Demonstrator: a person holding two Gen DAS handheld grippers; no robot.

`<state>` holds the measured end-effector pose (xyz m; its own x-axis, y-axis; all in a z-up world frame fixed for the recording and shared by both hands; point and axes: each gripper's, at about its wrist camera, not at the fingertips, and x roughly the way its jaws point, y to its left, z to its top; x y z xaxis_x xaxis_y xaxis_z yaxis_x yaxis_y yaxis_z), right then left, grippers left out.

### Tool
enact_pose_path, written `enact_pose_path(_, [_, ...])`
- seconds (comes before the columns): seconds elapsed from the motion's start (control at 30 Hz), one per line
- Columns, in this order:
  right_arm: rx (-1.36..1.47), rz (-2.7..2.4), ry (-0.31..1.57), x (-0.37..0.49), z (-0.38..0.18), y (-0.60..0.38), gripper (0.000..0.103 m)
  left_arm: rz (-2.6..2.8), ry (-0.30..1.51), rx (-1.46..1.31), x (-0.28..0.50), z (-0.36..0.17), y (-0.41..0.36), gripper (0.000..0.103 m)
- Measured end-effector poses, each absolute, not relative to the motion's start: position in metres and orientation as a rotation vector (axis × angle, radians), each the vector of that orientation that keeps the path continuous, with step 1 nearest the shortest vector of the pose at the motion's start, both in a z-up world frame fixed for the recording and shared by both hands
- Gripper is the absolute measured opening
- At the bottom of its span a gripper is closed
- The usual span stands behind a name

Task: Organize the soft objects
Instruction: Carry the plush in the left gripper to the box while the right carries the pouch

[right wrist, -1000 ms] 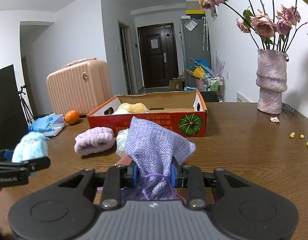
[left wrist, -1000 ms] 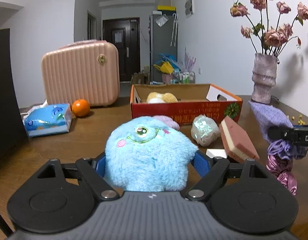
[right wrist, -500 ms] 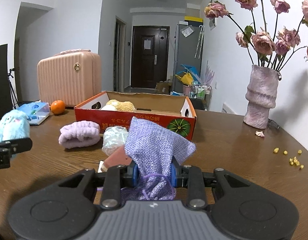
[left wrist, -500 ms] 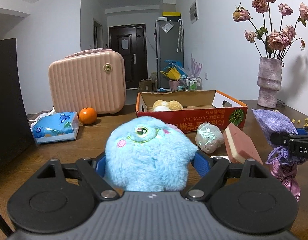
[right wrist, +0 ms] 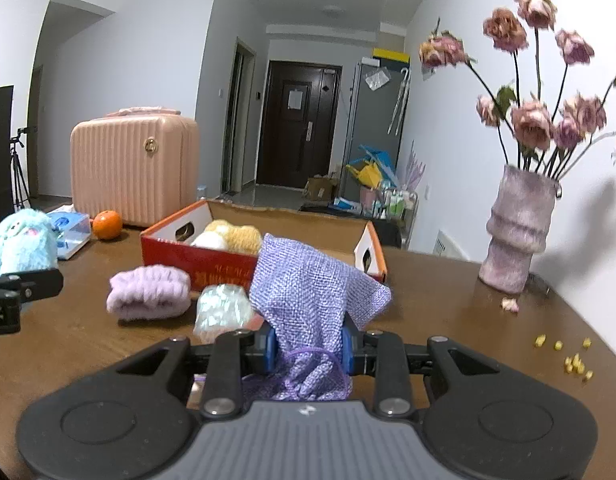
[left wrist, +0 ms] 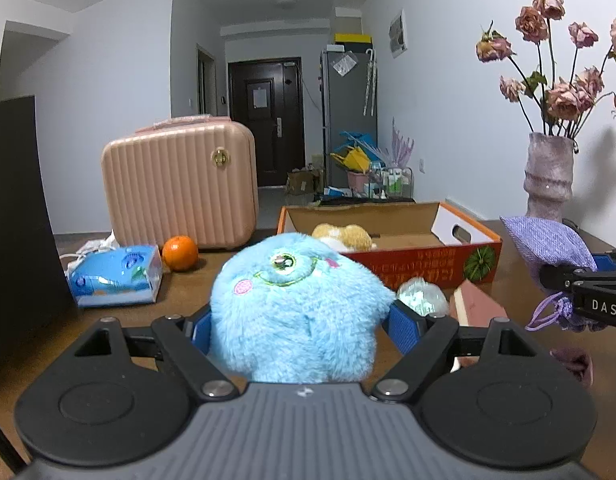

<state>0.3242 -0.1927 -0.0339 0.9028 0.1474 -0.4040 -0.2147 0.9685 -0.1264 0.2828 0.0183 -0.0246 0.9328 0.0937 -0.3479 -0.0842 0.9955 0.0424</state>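
Left gripper clamped on blue plush toy, carried above table, short of cardboard box. Right gripper pinching lilac drawstring pouch at gathered neck. Both judged light, compressible, non-fragile; mid-body grip sufficient.

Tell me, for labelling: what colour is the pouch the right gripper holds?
Lilac woven pouch; right wrist view shows it best.

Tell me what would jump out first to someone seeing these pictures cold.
Probably the fluffy blue plush toy squeezed in the left gripper, filling that view. Next, the purple woven pouch pinched in the right gripper, with the open orange cardboard box on the table behind it.
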Motion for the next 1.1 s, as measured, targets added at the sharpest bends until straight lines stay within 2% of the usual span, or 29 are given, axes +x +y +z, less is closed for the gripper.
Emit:
enact_pose_path(0.47, [-0.194, 0.177, 0.32, 0.358, 0.004, -0.183, 0.029, 0.11, 0.29, 0.022, 0.323, 0.005, 0.007, 0.084])
enact_pose_path(1.1, [-0.166, 0.167, 0.284, 0.437, 0.022, -0.187, 0.029, 0.134, 0.247, 0.004, 0.409, 0.012, -0.009, 0.084])
